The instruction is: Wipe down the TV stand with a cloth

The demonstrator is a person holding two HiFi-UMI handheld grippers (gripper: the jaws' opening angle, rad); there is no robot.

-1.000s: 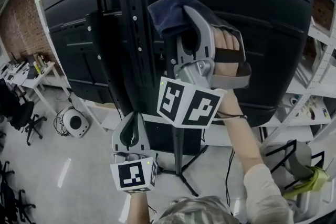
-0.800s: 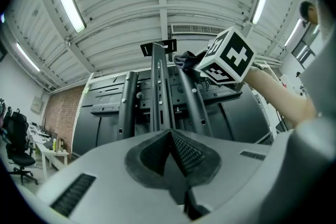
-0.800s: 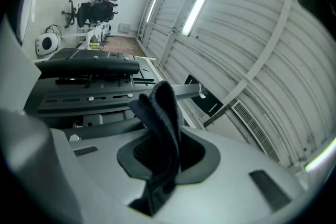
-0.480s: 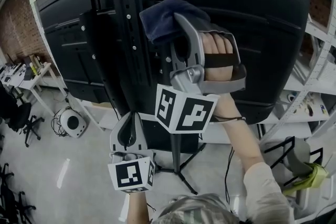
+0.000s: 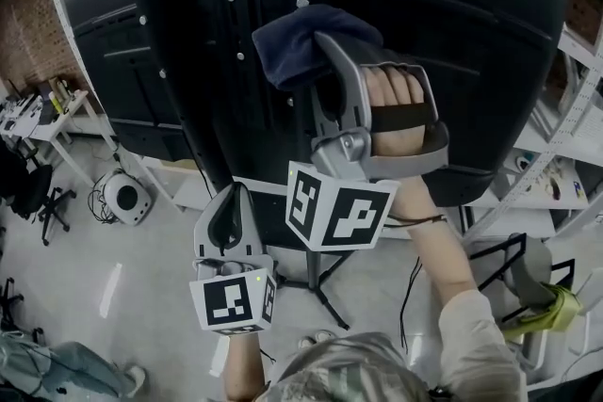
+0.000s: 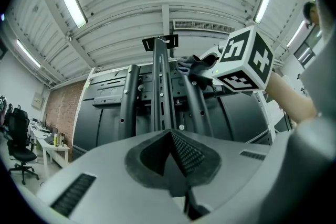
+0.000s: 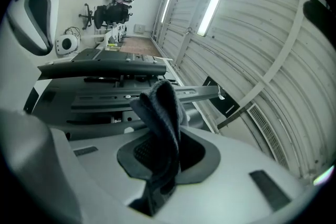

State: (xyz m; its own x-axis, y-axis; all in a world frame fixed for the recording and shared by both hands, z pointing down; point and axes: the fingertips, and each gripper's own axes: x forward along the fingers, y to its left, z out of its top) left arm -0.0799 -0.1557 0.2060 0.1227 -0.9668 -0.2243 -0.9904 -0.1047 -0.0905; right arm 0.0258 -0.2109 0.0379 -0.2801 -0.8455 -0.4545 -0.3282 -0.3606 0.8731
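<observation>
The right gripper (image 5: 318, 40), a grey two-jaw unit carrying a cube with square markers, is raised high in front of the black metal TV stand (image 5: 226, 61). In the right gripper view its jaws (image 7: 163, 149) are clamped on a dark blue folded cloth (image 7: 161, 110), which projects as a bunched wad beyond the tips. In the head view the cloth (image 5: 294, 38) lies over the stand's upright rails, beside the large black rear panel of the television (image 5: 462, 33). The left gripper view shows the cloth (image 6: 190, 65) at the right-hand rail of the stand (image 6: 160, 92); firm contact cannot be confirmed.

The left gripper (image 5: 231, 202) hangs lower, near the foot of the stand and well apart from the cloth. Its jaws (image 6: 170, 136) are closed together with nothing between them.

A white shelving frame (image 5: 577, 108) stands to the right
</observation>
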